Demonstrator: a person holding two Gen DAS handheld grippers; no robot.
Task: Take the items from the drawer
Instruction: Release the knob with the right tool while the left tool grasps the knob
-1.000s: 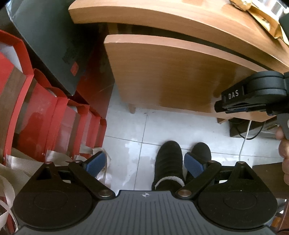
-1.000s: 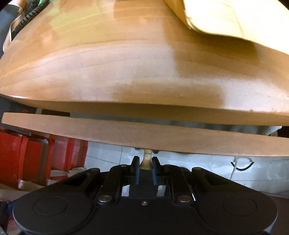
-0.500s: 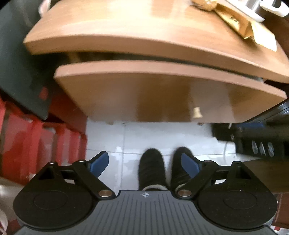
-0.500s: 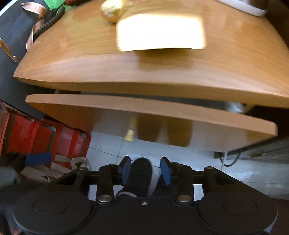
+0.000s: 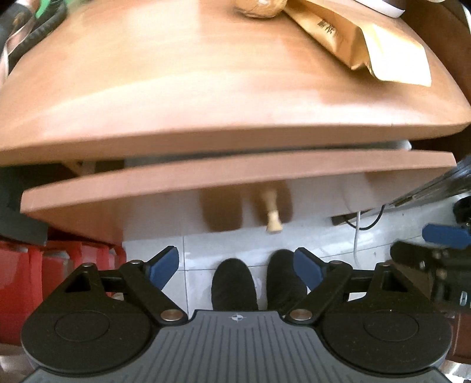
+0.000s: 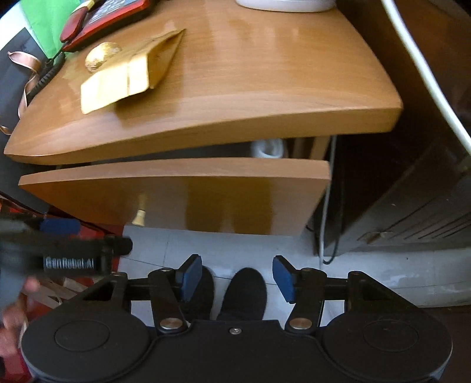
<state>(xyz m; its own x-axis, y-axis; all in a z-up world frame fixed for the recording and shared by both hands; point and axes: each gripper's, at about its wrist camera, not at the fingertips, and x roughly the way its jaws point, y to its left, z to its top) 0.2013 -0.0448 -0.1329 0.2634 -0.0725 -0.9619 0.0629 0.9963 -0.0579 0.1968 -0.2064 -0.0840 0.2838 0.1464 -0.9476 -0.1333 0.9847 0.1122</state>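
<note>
Left claw [image 5: 236, 266] with blue pads, jaws apart after closing a little, nothing between them; beneath the gap, the person's two black shoes [image 5: 234, 282] on the white tiled floor [image 5: 318, 238]. Right claw [image 6: 237, 278], jaws apart and just opened wider, nothing gripped; it hangs over the same shoes. In the right wrist view the left claw appears as a blurred black shape to the left of the right claw, with a hand [image 6: 13, 306] below it.

Ahead of both claws, the light-brown wooden drawer [image 6: 188, 194] with a flat glossy front, pulled partly out from under the table; a small pale wooden knob [image 6: 139, 216] projects from the front, ahead-left of the right claw. A white object [image 6: 268, 147], unclear, shows in the gap behind the front.

Farther on, the curved light-brown wooden table [image 6: 265, 73] carrying a tan paper packet [image 6: 132, 73], a golden foil-wrapped lump [image 6: 101, 56] and a red telephone [image 6: 109, 17] at the far edge.
</note>
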